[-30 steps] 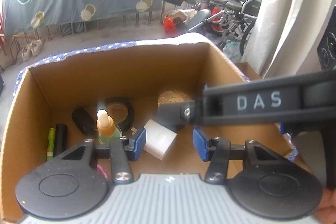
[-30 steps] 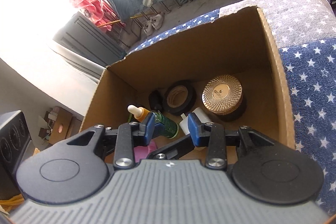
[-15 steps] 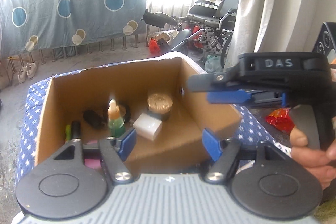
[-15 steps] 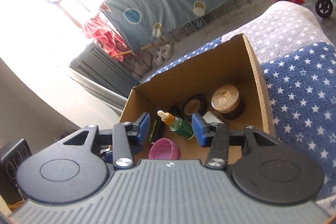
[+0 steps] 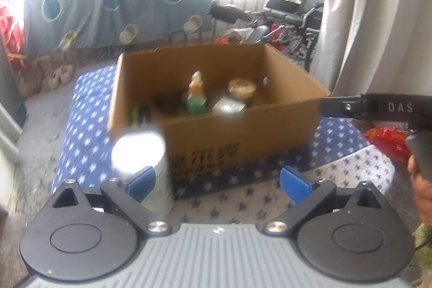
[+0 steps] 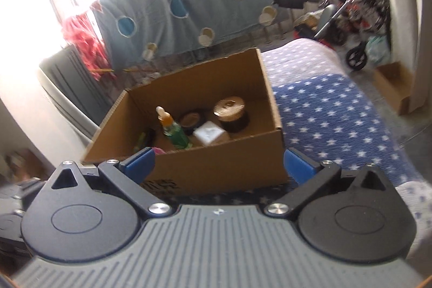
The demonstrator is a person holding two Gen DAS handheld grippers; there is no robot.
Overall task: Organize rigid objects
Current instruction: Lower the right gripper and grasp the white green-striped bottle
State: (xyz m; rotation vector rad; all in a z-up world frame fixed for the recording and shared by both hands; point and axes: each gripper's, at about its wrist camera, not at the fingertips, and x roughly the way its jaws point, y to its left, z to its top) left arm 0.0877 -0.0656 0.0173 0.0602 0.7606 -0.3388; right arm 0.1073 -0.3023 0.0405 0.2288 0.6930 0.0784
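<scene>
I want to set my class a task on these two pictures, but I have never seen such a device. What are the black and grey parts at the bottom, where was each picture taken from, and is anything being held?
Each picture comes from a camera mounted on a hand-held tool that a person carries, one per hand. The black and grey parts are the tool itself, looking forward along its blue-padded jaws.

The left gripper and the right gripper are both opening, with nothing pressed between the jaws. In the left view, the black bar lettered DAS is the other tool, with part of a hand on it.

Ahead, an open brown cardboard box sits on a blue cloth with white stars. Inside are a green bottle with an orange top, a gold-lidded round jar, a white block and a black ring. A blurred white cylinder stands outside the box.
</scene>
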